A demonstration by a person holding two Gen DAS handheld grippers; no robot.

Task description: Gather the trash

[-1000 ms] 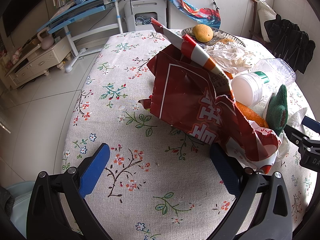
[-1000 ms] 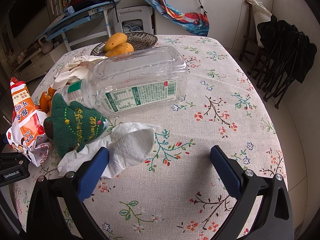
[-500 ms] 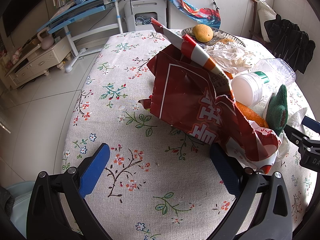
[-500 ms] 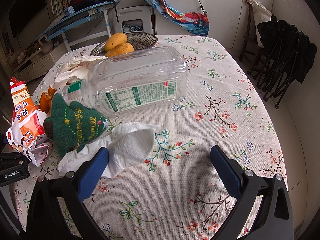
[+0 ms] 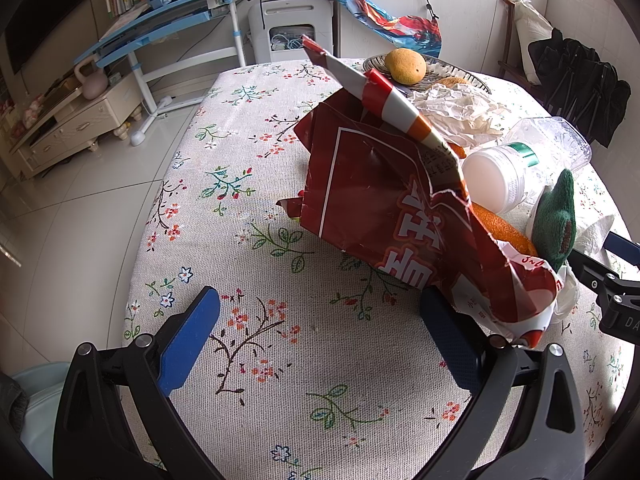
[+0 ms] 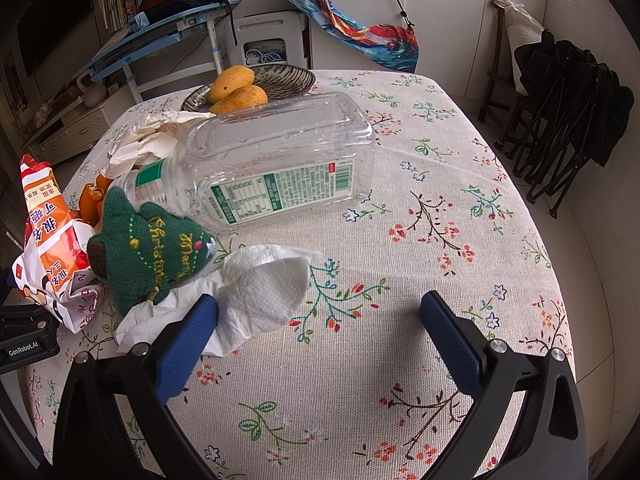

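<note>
"Merry Christmas" is stitched on the green knitted tree (image 6: 152,248); "GenRobot.AI" marks the left gripper's body (image 6: 24,350).

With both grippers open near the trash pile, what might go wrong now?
1. The green knitted toy lies on the white tissue; grabbing the tissue with the right gripper may drag the toy along.
2. The clear bottle lies on its side and may roll if bumped.

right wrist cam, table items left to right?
snack bag → green knitted Christmas tree → white paper towel → clear plastic bottle
</note>
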